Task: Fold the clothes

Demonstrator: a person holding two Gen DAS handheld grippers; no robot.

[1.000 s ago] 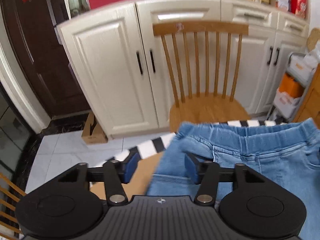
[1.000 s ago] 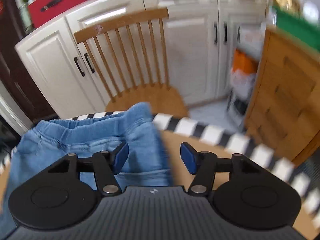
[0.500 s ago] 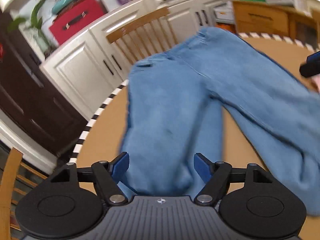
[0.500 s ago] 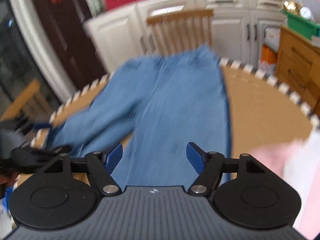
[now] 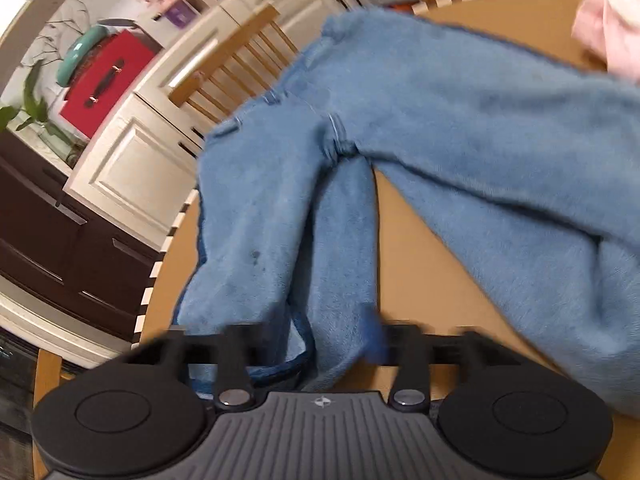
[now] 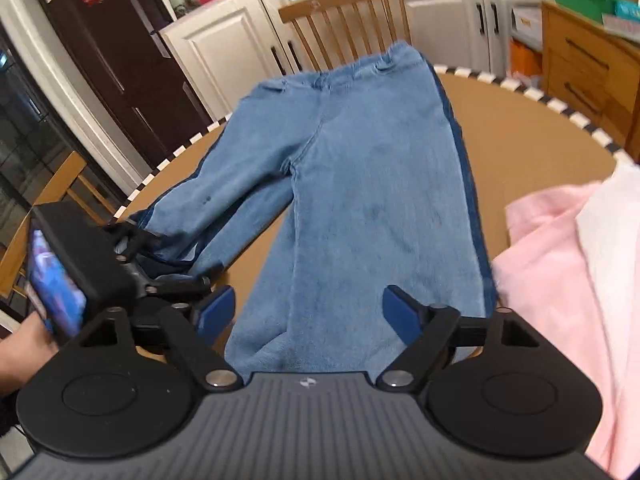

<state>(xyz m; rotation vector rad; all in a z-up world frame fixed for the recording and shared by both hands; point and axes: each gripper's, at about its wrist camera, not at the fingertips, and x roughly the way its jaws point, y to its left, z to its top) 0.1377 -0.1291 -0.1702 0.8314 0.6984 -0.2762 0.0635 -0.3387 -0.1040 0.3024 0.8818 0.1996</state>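
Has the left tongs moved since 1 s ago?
Yes. The left tongs pulled back from the jeans' waistband by the wooden chair to the leg hem at the near table edge.

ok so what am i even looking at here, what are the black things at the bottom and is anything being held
The black things are handheld grippers: a person holds one in each hand, and each carries a camera looking forward along its two blue-padded fingers. One picture comes from the left gripper, the other from the right gripper.

On the round brown table lie light blue jeans, waistband at the far side, legs toward the cameras. Pink clothes lie at the right.

The left gripper is at the end of one leg, with denim between its fingers; blur hides whether it grips. The right gripper is open over the other leg, holding nothing.
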